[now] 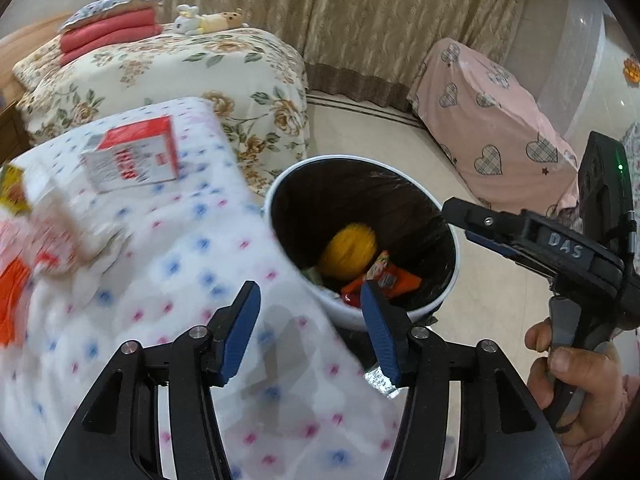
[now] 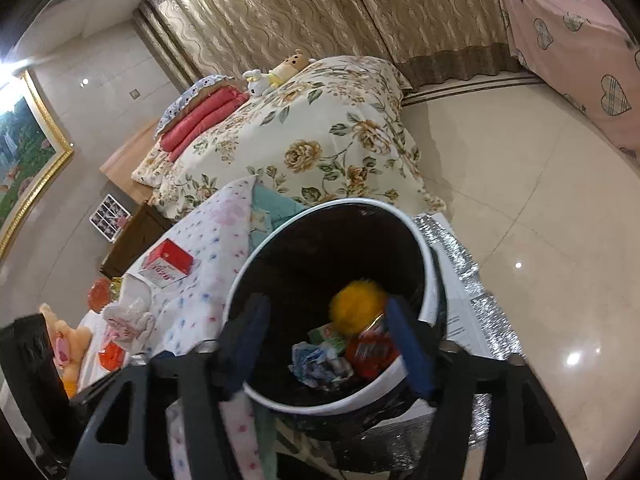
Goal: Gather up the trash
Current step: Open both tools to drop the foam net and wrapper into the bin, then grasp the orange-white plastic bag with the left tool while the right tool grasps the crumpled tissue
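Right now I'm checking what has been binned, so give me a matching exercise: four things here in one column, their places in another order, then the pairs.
Things:
1. yellow ball
2. red and white carton
3. folded red quilt
4. crumpled paper

Places:
A. on the dotted cloth
B. on the floral bed
C. in the bin, towards its black-lined far wall
D. in the bin, near its white front rim

Pairs: 1-C, 2-A, 3-B, 4-D
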